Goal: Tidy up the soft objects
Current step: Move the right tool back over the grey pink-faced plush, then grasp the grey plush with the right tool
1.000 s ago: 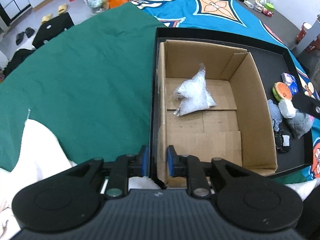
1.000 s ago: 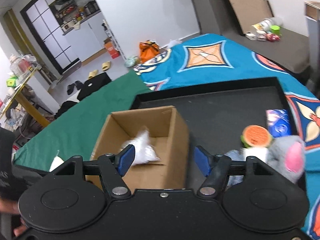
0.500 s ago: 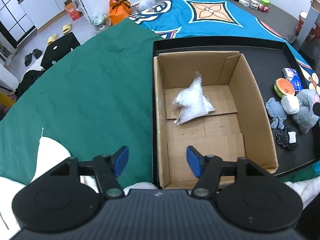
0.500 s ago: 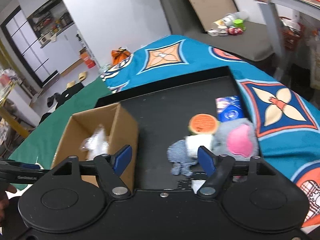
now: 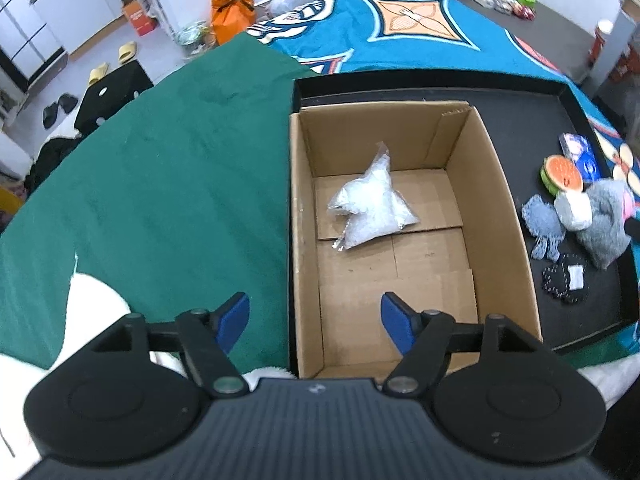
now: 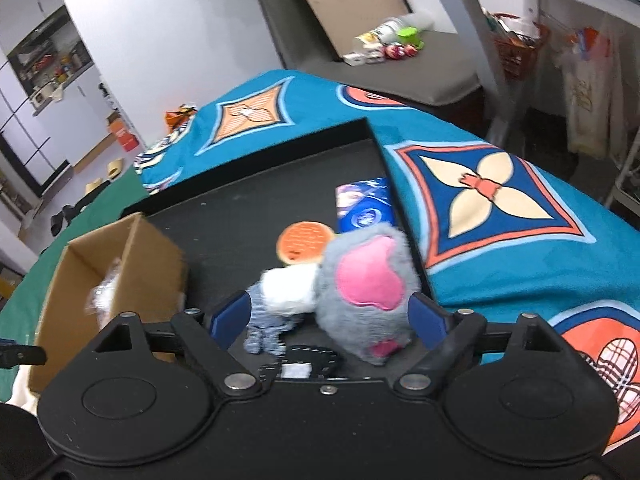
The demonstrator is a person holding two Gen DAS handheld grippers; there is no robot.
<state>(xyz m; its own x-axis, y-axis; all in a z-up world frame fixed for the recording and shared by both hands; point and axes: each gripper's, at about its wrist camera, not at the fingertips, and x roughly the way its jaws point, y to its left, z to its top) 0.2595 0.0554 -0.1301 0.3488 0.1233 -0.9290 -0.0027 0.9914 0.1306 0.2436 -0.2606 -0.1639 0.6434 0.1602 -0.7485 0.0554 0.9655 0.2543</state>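
A cardboard box [image 5: 304, 240] stands in the black tray [image 5: 520, 92] with a clear bag of white filling [image 5: 370, 208] on its floor. My left gripper [image 5: 316, 322] hovers over the box's near left wall, jaws opening, nothing between them. Right of the box lie a grey plush with a pink ear [image 6: 368, 292], a white soft piece [image 6: 288, 290], a blue-grey knit piece [image 6: 266, 328], a watermelon-slice toy [image 6: 304, 240] and a black patch with a white label [image 6: 296, 364]. My right gripper [image 6: 330, 318] hangs just above the plush, jaws opening, pads clear of it.
A blue packet [image 6: 364, 204] lies by the tray's right rim. The tray sits on a patterned blue cloth [image 6: 500, 200] and a green cloth [image 5: 160, 200]. White fabric [image 5: 92, 304] lies at the near left. Bare tray floor [image 6: 260, 184] shows behind the toys.
The left jaws spread wide from nearly shut at the box's wall. The right gripper swung from the box to over the toys, came lower, and its jaws widened.
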